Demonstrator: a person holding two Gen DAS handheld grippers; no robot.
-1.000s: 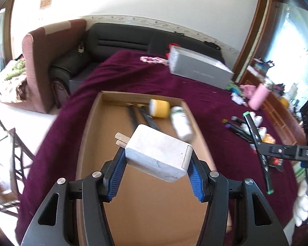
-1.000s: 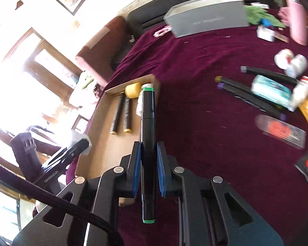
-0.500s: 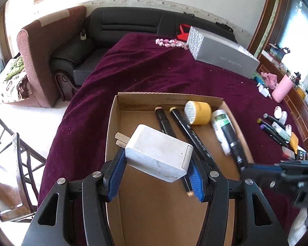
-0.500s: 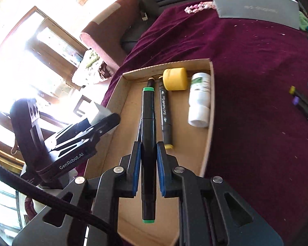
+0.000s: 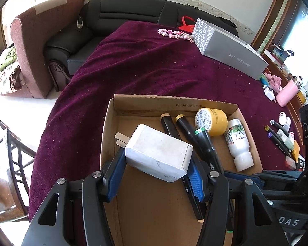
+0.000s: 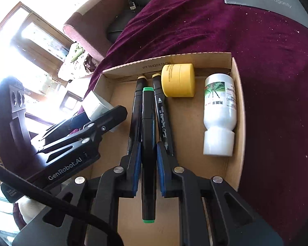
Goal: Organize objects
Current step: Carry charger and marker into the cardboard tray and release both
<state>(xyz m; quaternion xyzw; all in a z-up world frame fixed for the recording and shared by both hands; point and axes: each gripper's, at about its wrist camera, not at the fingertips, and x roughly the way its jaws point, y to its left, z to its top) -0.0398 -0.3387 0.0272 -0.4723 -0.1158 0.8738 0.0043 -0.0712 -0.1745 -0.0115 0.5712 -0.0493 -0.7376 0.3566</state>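
Both claws have come in over the cardboard box (image 5: 211, 106) near the worktop's left edge; the left claw (image 5: 157, 176) grips a white charger (image 5: 158, 153), the right claw (image 6: 147, 160) pinches a green-capped marker (image 6: 148, 135); crowded together, either could knock the other's load askew on release.

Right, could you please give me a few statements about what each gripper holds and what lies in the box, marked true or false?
1. The left gripper holds a white charger. True.
2. The right gripper is empty. False: it grips a green-capped marker.
3. The yellow jar lies inside the cardboard box. True.
4. The white bottle stands upright on the cloth. False: it lies in the box.
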